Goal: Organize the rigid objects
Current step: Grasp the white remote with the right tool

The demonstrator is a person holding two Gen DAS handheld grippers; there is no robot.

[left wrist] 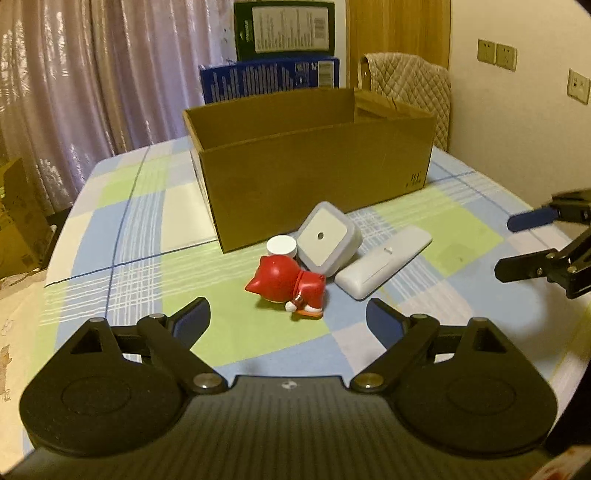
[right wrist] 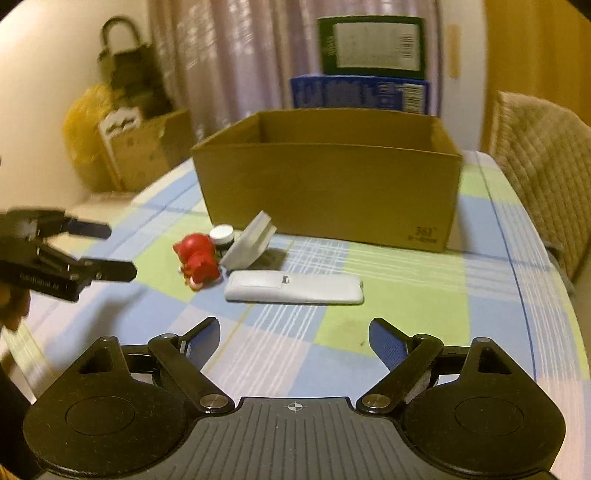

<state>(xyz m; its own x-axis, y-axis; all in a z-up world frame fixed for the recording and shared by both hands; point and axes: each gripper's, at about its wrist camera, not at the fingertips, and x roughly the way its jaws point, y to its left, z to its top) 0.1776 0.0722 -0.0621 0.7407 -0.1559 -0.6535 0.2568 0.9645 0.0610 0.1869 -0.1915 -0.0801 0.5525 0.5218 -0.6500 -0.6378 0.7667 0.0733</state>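
On the tabletop (left wrist: 122,206) we see an open box (left wrist: 314,173) at the back. Just before it the things cluster: a jar (left wrist: 282,246) touching a toy figure (left wrist: 290,286) in front, a square block (left wrist: 327,240) leaning to their right, and a remote (left wrist: 384,266) rightmost.

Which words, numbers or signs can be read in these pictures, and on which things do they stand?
Cardboard box: small dark print at the lower corner, too blurred to read.
Blue box behind it: dense white text, too small to read.
Dark box on top: label text unreadable.
Left gripper: pale lettering on its body, blurred.
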